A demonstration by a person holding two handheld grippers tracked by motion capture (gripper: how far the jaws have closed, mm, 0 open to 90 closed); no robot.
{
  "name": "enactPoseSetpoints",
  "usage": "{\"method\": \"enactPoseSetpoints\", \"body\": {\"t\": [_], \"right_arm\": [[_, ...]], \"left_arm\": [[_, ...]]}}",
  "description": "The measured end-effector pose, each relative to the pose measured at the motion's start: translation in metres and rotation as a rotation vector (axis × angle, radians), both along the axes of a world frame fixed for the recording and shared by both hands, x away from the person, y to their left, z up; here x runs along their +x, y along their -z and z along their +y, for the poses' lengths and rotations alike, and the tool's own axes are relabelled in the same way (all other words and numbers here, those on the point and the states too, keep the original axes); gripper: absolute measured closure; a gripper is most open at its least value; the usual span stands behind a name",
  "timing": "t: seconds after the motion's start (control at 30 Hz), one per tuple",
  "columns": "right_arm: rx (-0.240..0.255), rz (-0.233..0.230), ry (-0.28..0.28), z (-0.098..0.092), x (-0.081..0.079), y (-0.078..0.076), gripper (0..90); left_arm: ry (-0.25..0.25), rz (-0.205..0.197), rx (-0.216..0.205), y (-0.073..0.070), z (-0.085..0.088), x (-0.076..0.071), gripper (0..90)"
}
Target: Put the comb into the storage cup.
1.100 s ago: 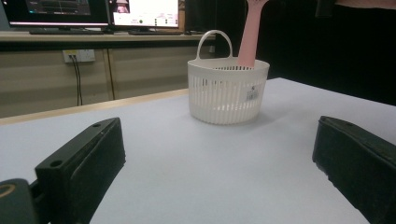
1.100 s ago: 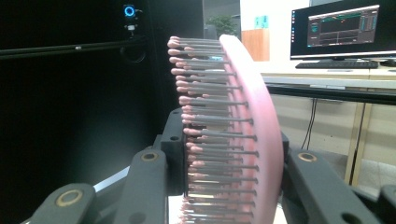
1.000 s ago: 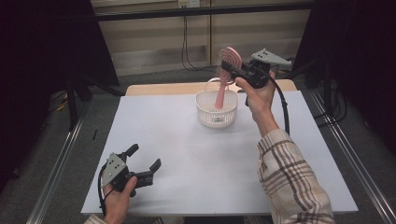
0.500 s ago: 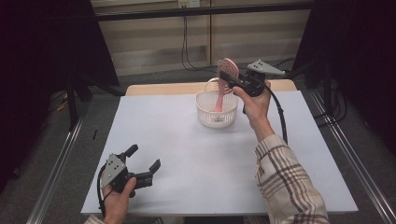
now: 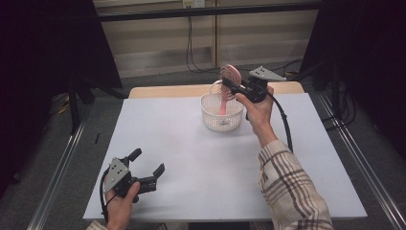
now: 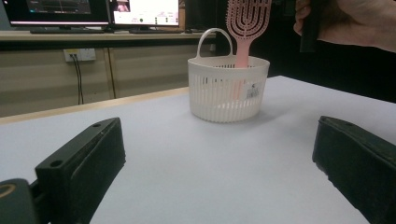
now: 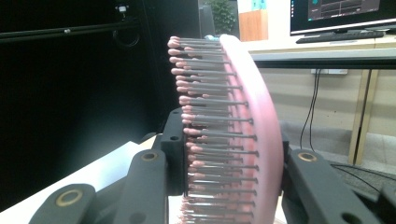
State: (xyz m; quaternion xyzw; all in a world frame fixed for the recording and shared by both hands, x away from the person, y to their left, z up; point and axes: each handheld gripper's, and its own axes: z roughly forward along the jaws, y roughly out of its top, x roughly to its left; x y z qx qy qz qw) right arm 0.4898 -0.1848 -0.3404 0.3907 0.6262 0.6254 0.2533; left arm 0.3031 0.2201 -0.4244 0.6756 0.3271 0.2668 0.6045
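Clamped by the right gripper point(image 5: 233, 84) on the pink hairbrush point(image 5: 229, 76), bristles against one jaw in the right gripper view; handle down inside the white basket point(image 5: 221, 115) at twelve o'clock. Left gripper point(image 5: 146, 167) at seven o'clock, jaws apart, bare white table point(image 5: 201, 167) between.
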Motion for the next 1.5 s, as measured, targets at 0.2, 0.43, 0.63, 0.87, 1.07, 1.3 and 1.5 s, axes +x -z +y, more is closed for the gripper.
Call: {"method": "enactPoseSetpoints", "body": {"t": [0.2, 0.43, 0.63, 0.87, 1.07, 1.3, 1.5], "right_arm": [[-0.003, 0.009, 0.002, 0.001, 0.0, 0.007, 63.3], [0.007, 0.022, 0.005, -0.002, -0.001, 0.016, 63.3], [0.002, 0.031, 0.01, -0.001, -0.001, 0.025, 63.3], [0.024, 0.037, 0.02, -0.001, 0.0, 0.034, 63.2], [0.027, 0.038, 0.022, -0.006, 0.001, 0.036, 62.9], [0.007, 0.062, 0.029, -0.016, 0.003, 0.037, 61.7], [0.01, 0.088, 0.037, -0.025, 0.007, 0.039, 61.0]], "left_arm": [[-0.002, 0.007, -0.01, 0.0, 0.0, 0.0, 2.5], [-0.001, 0.004, 0.003, 0.001, 0.001, 0.001, 2.6], [0.001, 0.008, 0.001, 0.001, 0.001, 0.001, 2.6], [0.0, 0.011, 0.0, 0.001, 0.001, 0.001, 2.6], [0.006, 0.012, 0.004, 0.001, 0.0, 0.001, 2.6], [0.005, 0.013, 0.0, 0.001, 0.0, 0.001, 2.6], [0.006, 0.015, -0.002, 0.002, 0.0, 0.002, 2.6]]}}
